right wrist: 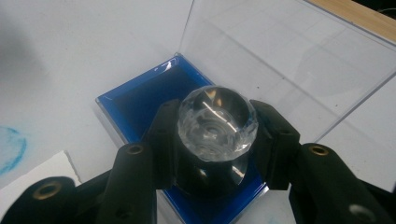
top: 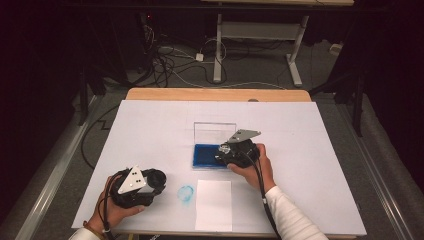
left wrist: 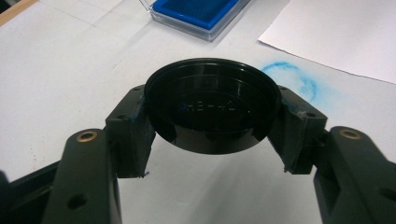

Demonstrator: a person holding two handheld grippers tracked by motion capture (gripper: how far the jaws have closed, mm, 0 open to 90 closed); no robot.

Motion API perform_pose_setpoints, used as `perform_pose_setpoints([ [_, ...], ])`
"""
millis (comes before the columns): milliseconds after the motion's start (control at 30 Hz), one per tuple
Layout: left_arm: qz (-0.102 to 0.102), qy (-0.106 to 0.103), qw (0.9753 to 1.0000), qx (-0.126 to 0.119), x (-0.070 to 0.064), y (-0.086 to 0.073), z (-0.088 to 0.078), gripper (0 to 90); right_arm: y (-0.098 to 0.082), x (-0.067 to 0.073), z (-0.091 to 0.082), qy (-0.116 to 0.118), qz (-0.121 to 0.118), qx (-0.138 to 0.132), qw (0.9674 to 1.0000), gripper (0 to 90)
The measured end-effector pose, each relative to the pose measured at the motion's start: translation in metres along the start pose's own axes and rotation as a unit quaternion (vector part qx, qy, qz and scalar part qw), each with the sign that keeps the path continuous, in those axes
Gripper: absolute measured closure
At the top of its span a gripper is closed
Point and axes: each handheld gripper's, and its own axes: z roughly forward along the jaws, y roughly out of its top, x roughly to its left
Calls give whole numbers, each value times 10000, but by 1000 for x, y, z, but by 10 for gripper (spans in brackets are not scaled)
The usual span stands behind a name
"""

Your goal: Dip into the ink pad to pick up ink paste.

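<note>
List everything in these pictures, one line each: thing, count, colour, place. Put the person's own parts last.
Table: one, white top with a wooden far edge, centre of the high view.
Ink pad case: one, blue pad with its clear lid standing open, middle of the table.
Stamp: one, clear faceted top on a black body, held over the blue pad.
Round cap: one, black, held above the table at near left.
Paper sheet: one, white, near edge of the table.
Ink ring: one, light blue, on the table just left of the sheet.
Desk frame: one, white, on the floor beyond the table, with cables.
Left claw: black, shut on the round cap.
Right claw: black, shut on the stamp.
</note>
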Motion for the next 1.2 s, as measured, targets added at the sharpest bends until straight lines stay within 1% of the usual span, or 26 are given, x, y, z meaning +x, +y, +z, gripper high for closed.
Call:
perform_pose_setpoints([
  [233,-7,-19,10000,0,0,0,0,367,-1,1,0,-18,-7,13,10000,571],
  [300,-6,-25,10000,-4,0,0,0,367,-1,1,0,-6,35,21,10000,570],
  [367,4,-25,10000,-4,0,0,0,367,-2,0,0,24,128,-23,9999,570],
  [433,20,-37,10000,7,1,-1,0,367,-2,0,-1,8,92,-14,10000,570],
  [533,-8,-50,10000,0,2,-1,0,367,-1,1,-2,-7,48,18,10000,571],
  [767,33,-27,10000,-17,2,0,0,367,-1,0,-4,10,76,3,10000,570],
  [867,38,-16,10000,-19,2,0,0,367,-1,0,-5,-8,29,-4,10000,571],
  [1000,35,-13,10000,-25,3,0,-1,367,0,-1,-7,-24,22,-54,10000,571],
  [1100,48,-9,10000,-18,2,0,-1,367,3,0,-12,-75,-57,-123,9999,570],
  [1133,48,-12,10000,-19,2,0,-1,367,6,0,-16,-53,-68,-178,9998,571],
  [1200,48,-16,10000,-18,2,0,-1,367,7,0,-18,-54,-68,-217,9997,571],
])
